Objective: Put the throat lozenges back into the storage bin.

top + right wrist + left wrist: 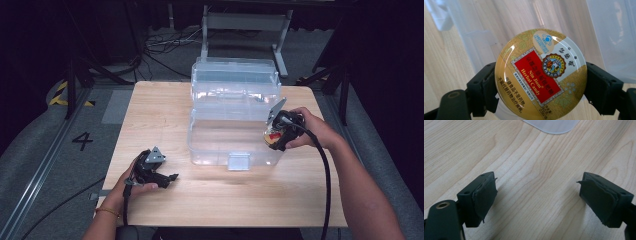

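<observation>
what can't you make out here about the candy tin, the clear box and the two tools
- Candy tin, right gripper view: bottom rim cut off by the frame edge; its sides are covered by the right tool.
- Same tin, high view: too small and blurred to read.
- Clear box: glare hides what lies inside.
- Left tool, left gripper view: box cropped to a corner.

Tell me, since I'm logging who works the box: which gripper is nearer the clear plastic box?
Right. The right gripper, clamping a candy tin, is at the clear plastic box's right front corner; the left gripper rests open on the table, apart from it.
</observation>
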A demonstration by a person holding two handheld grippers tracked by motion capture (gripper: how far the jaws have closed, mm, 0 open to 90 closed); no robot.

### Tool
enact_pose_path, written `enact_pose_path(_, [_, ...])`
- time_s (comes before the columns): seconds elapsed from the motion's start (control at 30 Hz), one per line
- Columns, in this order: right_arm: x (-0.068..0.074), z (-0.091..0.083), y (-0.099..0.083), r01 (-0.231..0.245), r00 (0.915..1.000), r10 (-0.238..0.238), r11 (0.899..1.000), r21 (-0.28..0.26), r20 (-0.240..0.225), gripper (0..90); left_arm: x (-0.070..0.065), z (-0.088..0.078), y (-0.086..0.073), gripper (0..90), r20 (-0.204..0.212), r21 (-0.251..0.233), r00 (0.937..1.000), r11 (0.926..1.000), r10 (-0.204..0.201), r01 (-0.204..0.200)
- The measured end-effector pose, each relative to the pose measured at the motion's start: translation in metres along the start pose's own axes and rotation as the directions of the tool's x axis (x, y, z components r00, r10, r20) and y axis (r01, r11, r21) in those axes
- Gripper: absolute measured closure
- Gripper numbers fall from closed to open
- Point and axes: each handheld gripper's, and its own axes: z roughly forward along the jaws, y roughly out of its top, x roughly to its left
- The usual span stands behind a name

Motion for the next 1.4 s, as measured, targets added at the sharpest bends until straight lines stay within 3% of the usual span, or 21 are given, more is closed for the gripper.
enact_pose_path(0.27, [-0.007, 0.012, -0.002, -0.032, 0.9995, 0.032, 0.999, 0.037, 0.004, 20.4, 0.0, 0.001, 0.001, 13.9, 0.006, 0.001, 1.0, 1.0, 0.004, -0.004])
enact_pose_path(0.4, [-0.008, 0.018, -0.004, -0.051, 0.9986, 0.051, 0.998, 0.03, -0.012, 20.4, 0.001, 0.001, 0.001, 13.6, 0.007, 0.0, 1.0, 1.0, 0.005, -0.005])
enact_pose_path(0.57, [-0.008, 0.023, -0.005, -0.036, 0.9989, 0.037, 0.999, 0.02, -0.029, 20.4, 0.001, 0.001, 0.001, 13.4, 0.007, 0.001, 1.0, 1.0, 0.007, -0.007])
enact_pose_path(0.8, [-0.006, 0.031, -0.006, -0.026, 0.9988, 0.028, 0.998, 0.05, -0.04, 20.4, 0.001, 0.001, 0.001, 13.4, 0.006, 0.002, 1.0, 1.0, 0.006, -0.006])
enact_pose_path(1.4, [-0.007, 0.032, -0.009, -0.059, 0.9976, 0.06, 0.998, 0.01, -0.035, 19.9, 0.0, 0.001, 0.001, 13.3, 0.006, 0.001, 1.0, 1.0, 0.005, -0.005])
